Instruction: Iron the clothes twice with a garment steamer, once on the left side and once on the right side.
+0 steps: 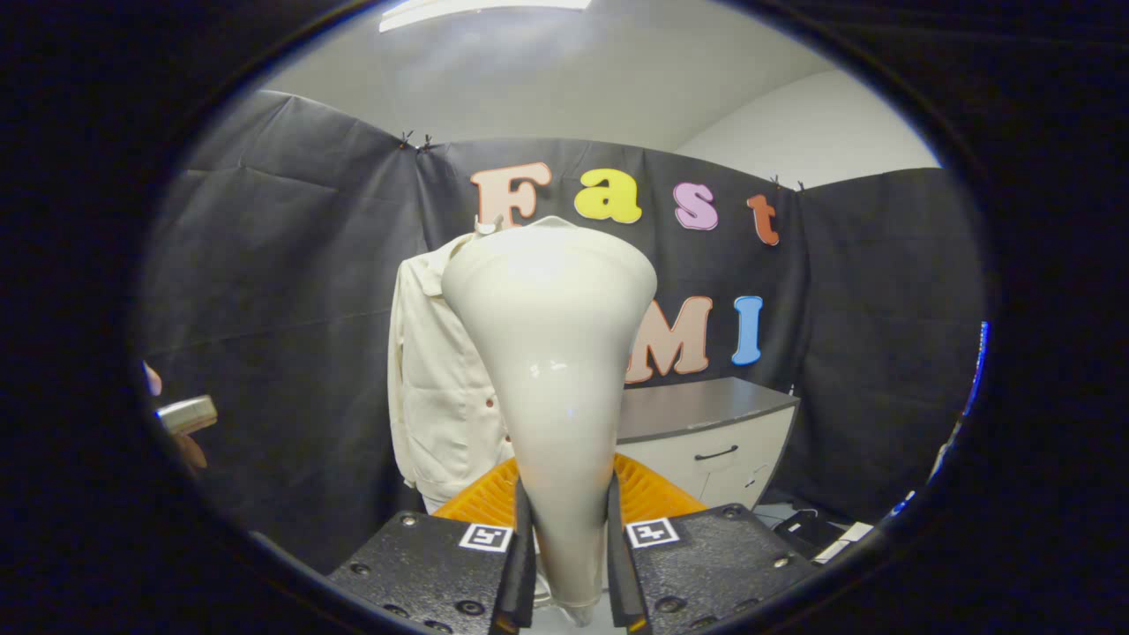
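My gripper [567,547] is shut on the narrow handle of a cream garment steamer [551,353], both fingers pressing its sides. The steamer stands upright and widens to a broad head at the top. Beyond it a cream button-up jacket [437,388] hangs against the black cloth wall; the steamer head hides the jacket's right half. An orange ribbed thing [648,494] shows just behind the steamer's lower part, beyond the fingers.
A white cabinet [714,441] with a grey top and a dark handle stands to the right of the jacket. A person's hand [181,414] holding a small silvery object is far off to the left. Dark items [807,529] lie low to the right.
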`<state>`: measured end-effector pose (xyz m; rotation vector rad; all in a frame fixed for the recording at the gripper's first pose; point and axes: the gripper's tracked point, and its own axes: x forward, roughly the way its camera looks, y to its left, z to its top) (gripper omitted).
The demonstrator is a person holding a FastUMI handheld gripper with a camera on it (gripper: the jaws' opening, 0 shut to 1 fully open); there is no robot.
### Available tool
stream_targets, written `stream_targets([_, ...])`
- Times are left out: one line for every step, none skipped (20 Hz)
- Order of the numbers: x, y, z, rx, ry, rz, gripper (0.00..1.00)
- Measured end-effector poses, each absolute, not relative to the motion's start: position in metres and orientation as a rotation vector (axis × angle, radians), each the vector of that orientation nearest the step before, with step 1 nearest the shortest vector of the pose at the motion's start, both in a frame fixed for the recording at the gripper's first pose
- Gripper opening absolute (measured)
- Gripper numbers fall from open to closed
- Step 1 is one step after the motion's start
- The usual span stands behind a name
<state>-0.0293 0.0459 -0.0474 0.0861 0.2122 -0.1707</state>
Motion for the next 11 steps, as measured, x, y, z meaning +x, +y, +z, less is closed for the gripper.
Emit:
stream_targets([-0.0275,0.0454,-0.0479,0.085,0.216,-0.172,0.33])
stream_targets([-0.0276,0.0454,-0.0489,0.085,0.217,-0.175,0.33])
stream_targets([-0.0266,0.0442,-0.0489,0.087,0.219,-0.177,0.33])
stream_targets([-0.0251,0.0442,-0.0503,0.087,0.22,-0.178,0.33])
stream_targets([-0.0239,0.0441,-0.0521,0.089,0.227,-0.178,0.33])
stream_targets([-0.0231,0.0434,-0.0524,0.088,0.226,-0.179,0.33])
stream_targets([-0.0224,0.0433,-0.0529,0.084,0.227,-0.179,0.33])
stream_targets([-0.0214,0.0431,-0.0545,0.08,0.227,-0.179,0.33])
stream_targets([-0.0202,0.0426,-0.0547,0.078,0.227,-0.179,0.33])
stream_targets([-0.019,0.0432,-0.0565,0.076,0.231,-0.178,0.33])
stream_targets([-0.0182,0.0425,-0.0565,0.076,0.228,-0.179,0.33])
